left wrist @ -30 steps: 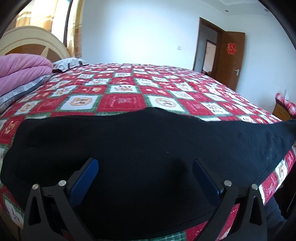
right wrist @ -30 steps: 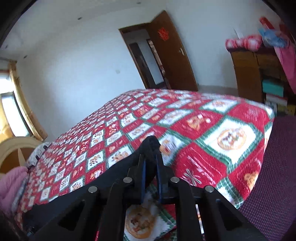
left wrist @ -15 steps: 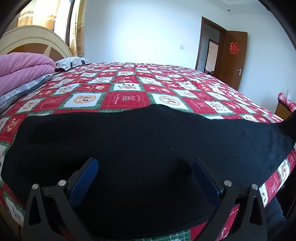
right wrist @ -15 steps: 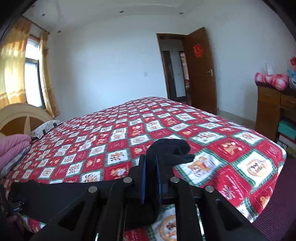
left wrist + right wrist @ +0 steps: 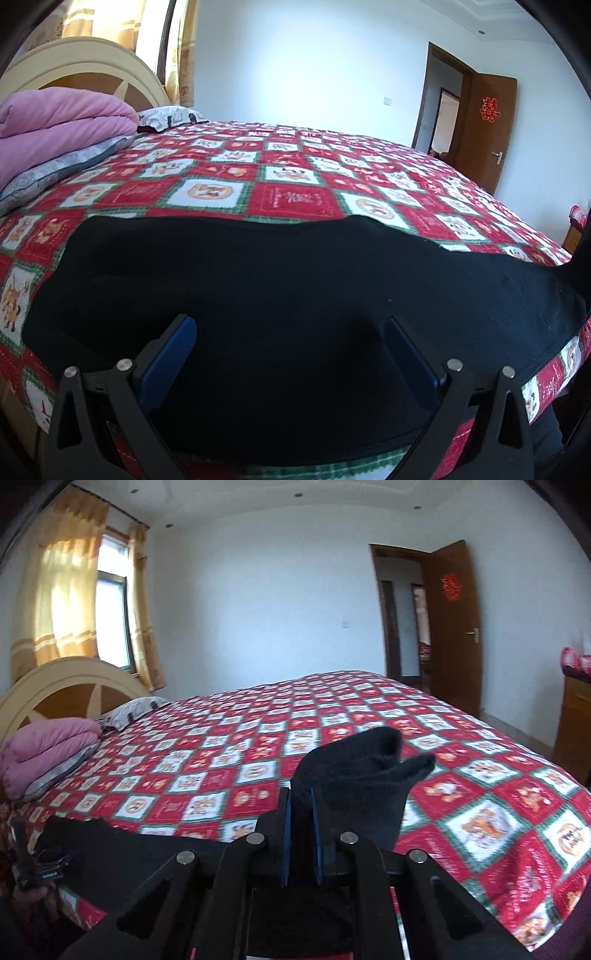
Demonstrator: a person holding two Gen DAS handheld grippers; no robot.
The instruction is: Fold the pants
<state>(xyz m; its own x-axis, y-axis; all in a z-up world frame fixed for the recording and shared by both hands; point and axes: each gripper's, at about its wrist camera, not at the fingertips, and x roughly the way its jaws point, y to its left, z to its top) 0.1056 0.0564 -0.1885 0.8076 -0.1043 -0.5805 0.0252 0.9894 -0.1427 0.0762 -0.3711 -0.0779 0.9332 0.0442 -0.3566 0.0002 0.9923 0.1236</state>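
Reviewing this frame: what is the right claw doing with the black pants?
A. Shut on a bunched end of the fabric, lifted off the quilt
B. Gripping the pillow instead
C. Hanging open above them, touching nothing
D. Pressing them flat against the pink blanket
A: the right claw is shut on a bunched end of the black pants, raised above the quilt.
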